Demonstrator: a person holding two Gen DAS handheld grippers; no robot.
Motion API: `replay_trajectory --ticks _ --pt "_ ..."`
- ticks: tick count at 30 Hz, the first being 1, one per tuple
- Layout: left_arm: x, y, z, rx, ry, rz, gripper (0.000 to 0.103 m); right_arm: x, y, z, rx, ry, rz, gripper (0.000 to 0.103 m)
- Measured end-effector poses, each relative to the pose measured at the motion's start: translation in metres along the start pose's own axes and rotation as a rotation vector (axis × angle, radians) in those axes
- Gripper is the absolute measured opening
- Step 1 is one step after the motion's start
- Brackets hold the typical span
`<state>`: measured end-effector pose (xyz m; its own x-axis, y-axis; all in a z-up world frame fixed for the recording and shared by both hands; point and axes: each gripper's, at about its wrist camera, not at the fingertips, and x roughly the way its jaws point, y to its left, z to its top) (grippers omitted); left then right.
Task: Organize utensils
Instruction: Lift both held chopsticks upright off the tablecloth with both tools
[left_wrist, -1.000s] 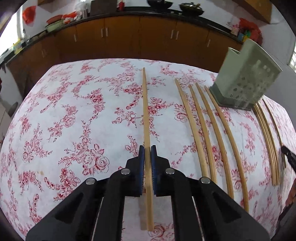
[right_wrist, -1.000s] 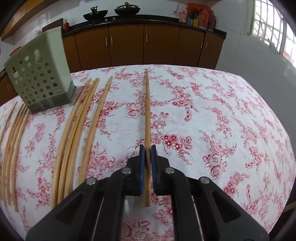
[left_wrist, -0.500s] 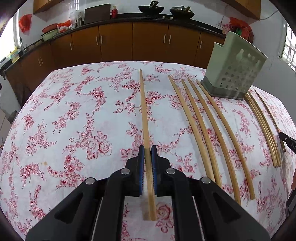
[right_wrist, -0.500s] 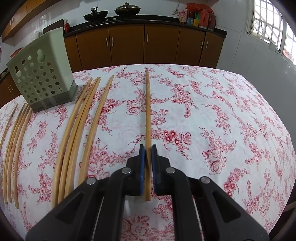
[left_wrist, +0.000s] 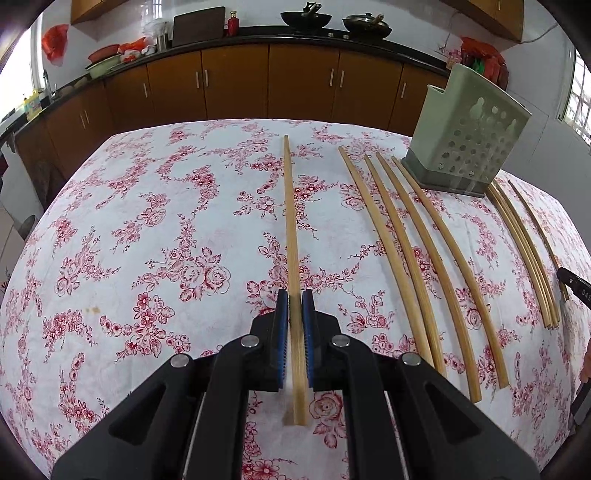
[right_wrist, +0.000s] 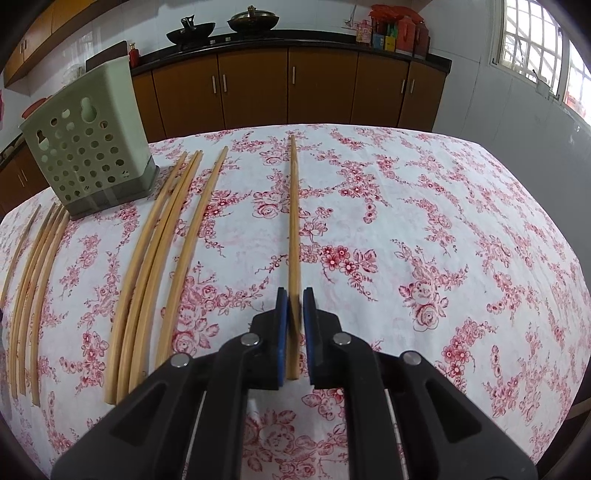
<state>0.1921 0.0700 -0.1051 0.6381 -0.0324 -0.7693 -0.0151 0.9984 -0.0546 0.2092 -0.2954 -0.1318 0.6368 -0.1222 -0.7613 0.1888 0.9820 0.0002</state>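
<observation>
Left wrist view: the left gripper (left_wrist: 294, 325) has its blue-padded jaws clamped on one long pale bamboo chopstick (left_wrist: 290, 229), which runs straight ahead along the fingers, its far tip over the white tablecloth printed with red roses (left_wrist: 155, 221). The grey-green perforated plastic utensil holder (left_wrist: 465, 144) stands upright ahead and to that gripper's right, with four loose chopsticks (left_wrist: 424, 258) lying side by side between, and about four more (left_wrist: 528, 243) beyond the holder, too bunched to count surely. In the right wrist view the right gripper (right_wrist: 294, 325) is likewise shut on a single bamboo chopstick (right_wrist: 293, 221) pointing straight forward; here the one holder (right_wrist: 92, 144) lies ahead-left, four loose sticks (right_wrist: 162, 251) between. Both hands look about equally near; each stick would need tipping upright, narrow end down, to enter the holder's open top
</observation>
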Motion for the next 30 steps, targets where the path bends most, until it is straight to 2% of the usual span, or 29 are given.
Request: replay_trajectory --ticks 11,18,22,30 --pt "-0.004 -0.004 -0.006 0.011 0.003 0.027 0.009 -0.003 -0.002 -0.003 0.007 0.003 0.005 0.013" --pt "-0.007 -0.006 -0.008 0.021 0.010 0.046 0.007 -0.008 -0.003 -0.003 -0.002 0.001 0.043 0.008" --pt "-0.012 -0.004 -0.004 0.006 0.026 0.033 0.007 -0.028 -0.007 0.000 0.007 -0.053 0.063 0.008" --pt "-0.054 -0.002 0.017 -0.008 -0.090 0.005 0.007 -0.073 -0.016 0.021 0.024 -0.184 0.081 0.008"
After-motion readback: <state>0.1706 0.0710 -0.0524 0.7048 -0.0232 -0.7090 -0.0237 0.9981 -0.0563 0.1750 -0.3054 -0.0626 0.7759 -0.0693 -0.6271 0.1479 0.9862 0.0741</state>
